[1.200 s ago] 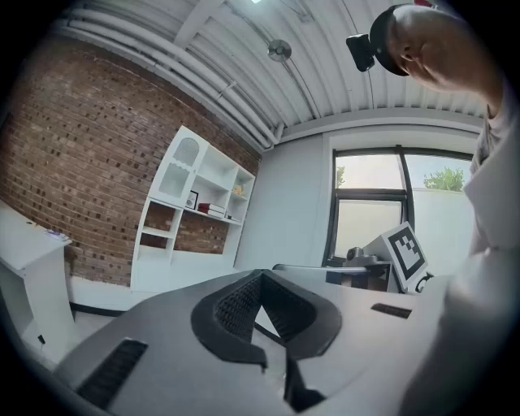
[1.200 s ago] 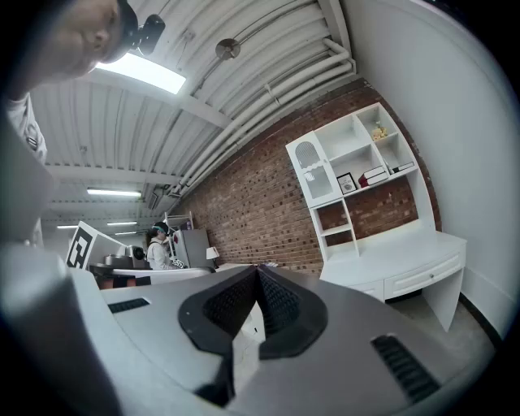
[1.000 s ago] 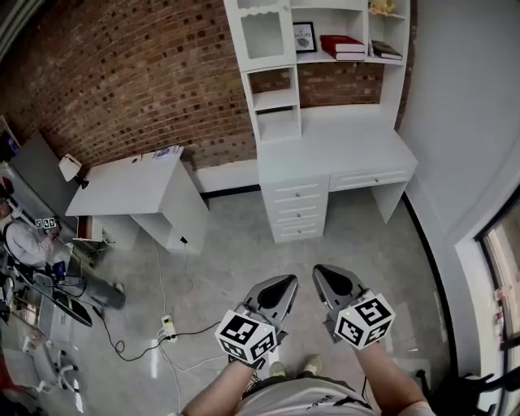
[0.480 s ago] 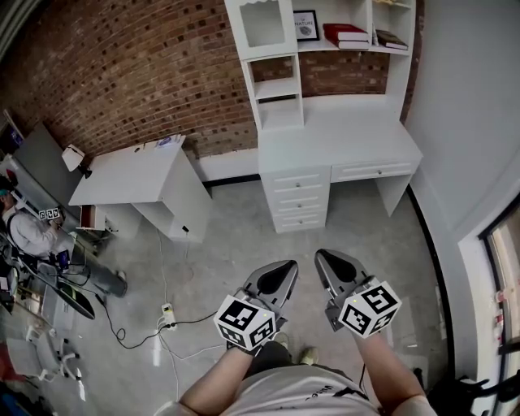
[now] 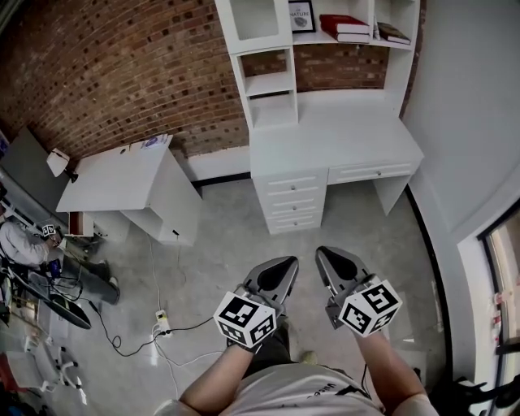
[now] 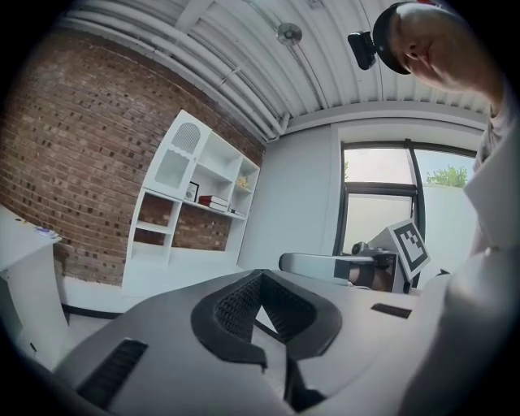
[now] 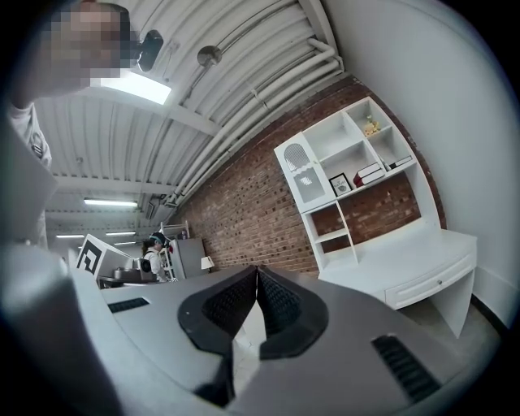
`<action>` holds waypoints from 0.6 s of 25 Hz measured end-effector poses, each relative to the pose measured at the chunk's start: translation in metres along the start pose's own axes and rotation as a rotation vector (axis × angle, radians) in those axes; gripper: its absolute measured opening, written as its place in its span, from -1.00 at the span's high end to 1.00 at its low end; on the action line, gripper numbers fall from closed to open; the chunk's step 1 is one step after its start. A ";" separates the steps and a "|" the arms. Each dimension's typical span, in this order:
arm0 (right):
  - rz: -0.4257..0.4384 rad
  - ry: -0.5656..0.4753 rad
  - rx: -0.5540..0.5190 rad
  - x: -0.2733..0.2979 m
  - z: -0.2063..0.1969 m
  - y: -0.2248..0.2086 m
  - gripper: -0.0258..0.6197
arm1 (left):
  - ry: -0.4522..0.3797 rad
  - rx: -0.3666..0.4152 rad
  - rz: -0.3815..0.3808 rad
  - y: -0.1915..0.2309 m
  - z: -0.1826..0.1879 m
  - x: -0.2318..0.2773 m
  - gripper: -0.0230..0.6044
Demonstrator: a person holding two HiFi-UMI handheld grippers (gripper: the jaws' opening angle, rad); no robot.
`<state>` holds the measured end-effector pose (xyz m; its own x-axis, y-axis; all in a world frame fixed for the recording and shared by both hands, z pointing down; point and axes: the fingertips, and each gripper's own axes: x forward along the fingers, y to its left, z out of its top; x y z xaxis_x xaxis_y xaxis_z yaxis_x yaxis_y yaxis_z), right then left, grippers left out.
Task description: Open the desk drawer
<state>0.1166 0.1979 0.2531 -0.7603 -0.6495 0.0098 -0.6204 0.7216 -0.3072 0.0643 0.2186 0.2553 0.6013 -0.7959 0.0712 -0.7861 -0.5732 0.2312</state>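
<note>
- Two grippers are held side by side over the grey floor (image 5: 227, 244), close to the person's body, both pointing level toward the far wall.
- Left gripper (image 5: 284, 264): its own view shows the ribbed pads (image 6: 236, 305) meeting at the tips. The jaws are closed with nothing between them.
- Right gripper (image 5: 325, 253): also closed and empty, with its pads touching at the tips. A marker cube (image 5: 370, 307) sits at its near end.
- The white desk (image 5: 349, 142) stands against the far brick wall (image 5: 122, 73), well apart from both grippers, with bare floor between.
- Under the left part of the desktop is a column of drawers (image 5: 291, 201). To its right is a wide shallow drawer (image 5: 370, 171) with a small knob. All the drawer fronts sit flush and closed.
- A hutch (image 5: 272, 81) of open shelves rises from the desk. Red books (image 5: 341, 24) and a framed picture (image 5: 301, 15) stand on an upper shelf.
- Left of the desk, a separate white table (image 5: 114, 175) stands at an angle to the wall.
- On the floor at near left lies a power strip (image 5: 160, 323) with cables trailing from it.
- At the left edge, a seated person (image 5: 24, 244) is partly in view.
</note>
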 end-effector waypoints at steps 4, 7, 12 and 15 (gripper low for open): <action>-0.020 0.001 -0.003 0.051 0.003 -0.029 0.86 | 0.013 -0.007 -0.014 0.051 0.005 0.033 0.89; -0.046 0.008 0.003 0.094 0.003 -0.053 0.86 | 0.031 -0.023 -0.027 0.096 0.007 0.060 0.89; -0.100 0.002 0.015 0.163 0.009 -0.091 0.86 | 0.074 -0.034 -0.070 0.163 0.011 0.103 0.89; -0.132 -0.013 0.030 0.196 0.017 -0.108 0.86 | 0.105 -0.051 -0.107 0.195 0.009 0.126 0.89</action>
<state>0.0381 -0.0118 0.2720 -0.6700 -0.7413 0.0398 -0.7085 0.6225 -0.3323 -0.0145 0.0054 0.3000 0.6949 -0.7045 0.1444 -0.7102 -0.6407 0.2918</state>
